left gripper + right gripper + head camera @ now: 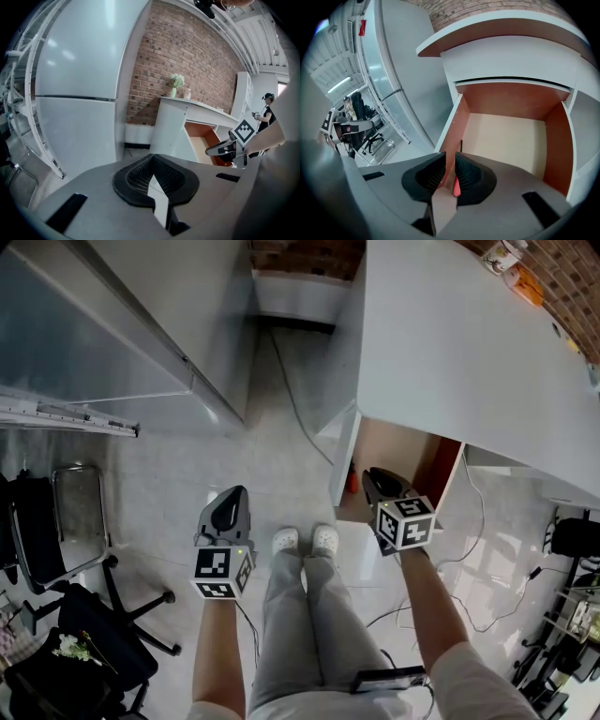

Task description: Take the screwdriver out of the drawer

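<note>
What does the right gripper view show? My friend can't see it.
The right gripper pinches a red screwdriver by the left wall of an open drawer, which has brown sides and a pale floor. A tall white fridge stands to the left.

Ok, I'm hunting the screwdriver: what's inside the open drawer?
Inside the drawer: a pale floor and a red-handled screwdriver by its left wall, mostly covered by the right gripper. The front corner beneath is hidden.
</note>
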